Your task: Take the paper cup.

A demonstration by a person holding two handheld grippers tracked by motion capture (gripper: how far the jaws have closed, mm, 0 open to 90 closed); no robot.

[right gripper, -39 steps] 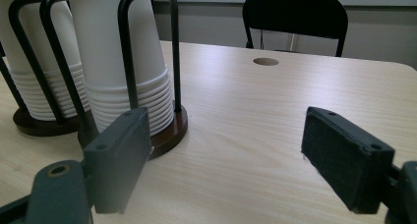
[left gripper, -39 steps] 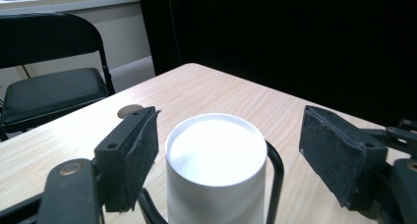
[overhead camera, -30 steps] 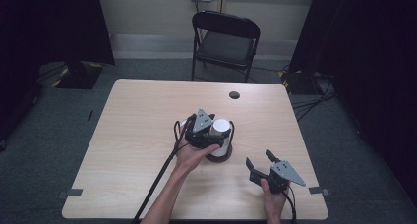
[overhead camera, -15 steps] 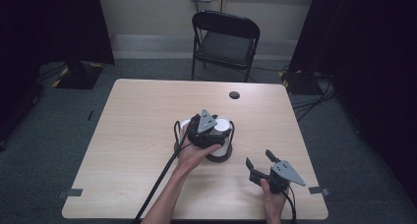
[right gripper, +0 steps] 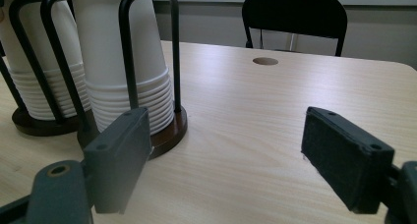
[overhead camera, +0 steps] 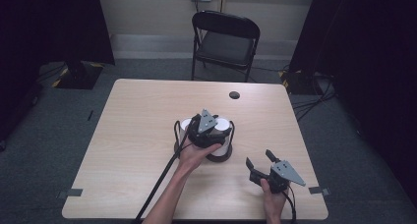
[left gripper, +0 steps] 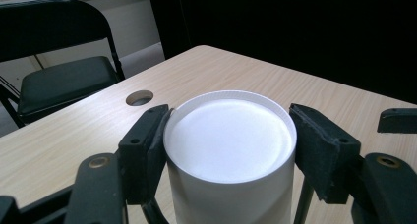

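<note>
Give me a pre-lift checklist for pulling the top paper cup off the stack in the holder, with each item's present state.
1. Left gripper around the top cup: ok; its jaws have just been closing, one on each side of the cup.
2. Pads pressing firmly on the cup wall: cannot tell; the left pad touches, the right pad looks just short of it.
3. Cup upside down, flat base facing up: ok.
4. Cups below stay seated in the holder: cannot tell; they nest tightly and may lift together.
5. Right gripper free to steady the holder: ok; open, empty, apart from the holder.
6. Table beside the holder free for setting the cup down: ok.
</note>
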